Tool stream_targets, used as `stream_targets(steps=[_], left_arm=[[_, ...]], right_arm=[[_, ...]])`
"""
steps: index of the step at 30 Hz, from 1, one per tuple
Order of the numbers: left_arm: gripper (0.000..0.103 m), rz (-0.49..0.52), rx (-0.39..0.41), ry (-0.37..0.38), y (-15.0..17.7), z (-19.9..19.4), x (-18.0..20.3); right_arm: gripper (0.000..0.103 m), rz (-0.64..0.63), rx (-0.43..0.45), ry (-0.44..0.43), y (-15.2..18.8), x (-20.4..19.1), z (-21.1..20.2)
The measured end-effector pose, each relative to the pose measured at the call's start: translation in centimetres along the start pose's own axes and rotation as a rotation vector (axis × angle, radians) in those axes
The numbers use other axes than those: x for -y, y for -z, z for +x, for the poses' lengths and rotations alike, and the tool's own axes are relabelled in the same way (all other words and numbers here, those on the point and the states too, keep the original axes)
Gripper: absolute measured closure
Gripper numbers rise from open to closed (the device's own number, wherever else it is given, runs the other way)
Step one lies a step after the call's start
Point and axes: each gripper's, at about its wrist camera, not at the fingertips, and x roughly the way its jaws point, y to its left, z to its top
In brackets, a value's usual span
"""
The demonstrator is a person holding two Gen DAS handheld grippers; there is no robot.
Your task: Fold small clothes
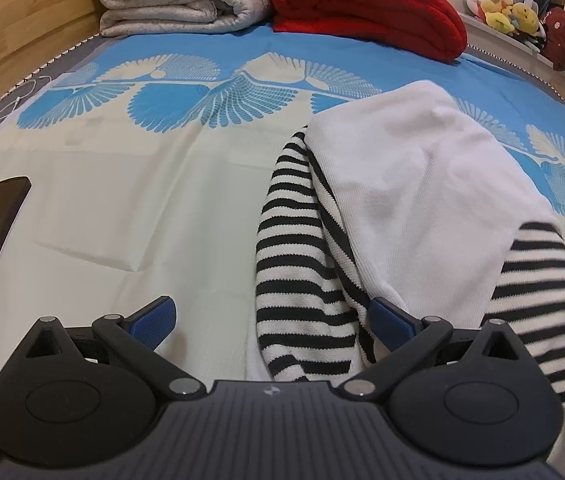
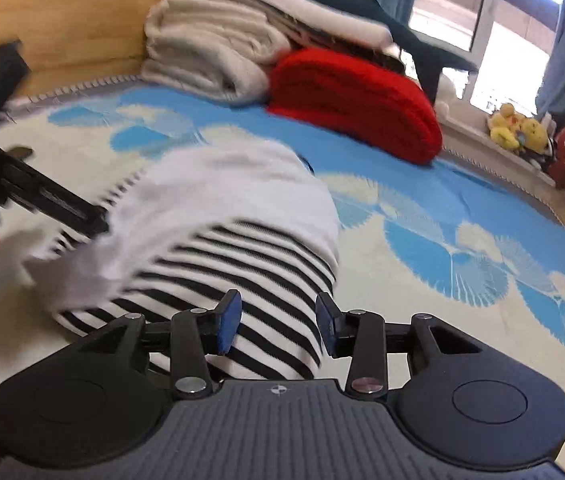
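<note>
1. Your left wrist cam sits low over the bed (image 1: pixel 122 200), facing the headboard end, garment (image 1: pixel 402 184) close on its right.
2. Your right wrist cam looks from further right, angled left, garment (image 2: pixel 242 208) dead ahead.
3. Both share the garment, red blanket (image 1: pixel 366 4) (image 2: pixel 354 100), windowsill toys (image 1: pixel 510 10) (image 2: pixel 518 130).

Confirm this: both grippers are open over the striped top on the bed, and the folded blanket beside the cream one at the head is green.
Only the colour is wrong: the folded blanket beside the cream blanket is red, as the left wrist view shows. Both the left gripper and right gripper are open over the striped top.
</note>
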Motion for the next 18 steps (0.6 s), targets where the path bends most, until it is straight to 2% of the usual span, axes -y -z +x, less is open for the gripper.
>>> stream_targets(steps=[3, 8, 11, 14, 16, 18], left_arm=[[0.001, 0.0, 0.001, -0.001, 0.0, 0.0, 0.1], [0.001, -0.004, 0.011, 0.001, 0.1, -0.4, 0.0], [0.001, -0.06, 0.013, 0.083, 0.9, -2.0, -1.0], [0.001, -0.169, -0.008, 0.164, 2.6, -3.8, -2.1], [0.001, -0.275, -0.018, 0.241, 3.6, -4.7, -2.8], [0.001, -0.361, -0.006, 0.295, 4.6, -5.6, -2.9]], right_arm=[[0.062, 0.014, 0.002, -0.01, 1.4, -0.2, 0.6], [0.061, 0.043, -0.015, -0.048, 1.1, 0.5, -0.4], [0.057, 0.126, -0.057, -0.088, -0.2, 2.8, -1.5], [0.043, 0.221, -0.068, -0.13, -2.3, 6.1, -2.4], [0.028, 0.273, -0.07, -0.175, -4.6, 8.6, -2.1], [0.024, 0.31, -0.085, -0.231, -7.3, 10.6, -0.6]])
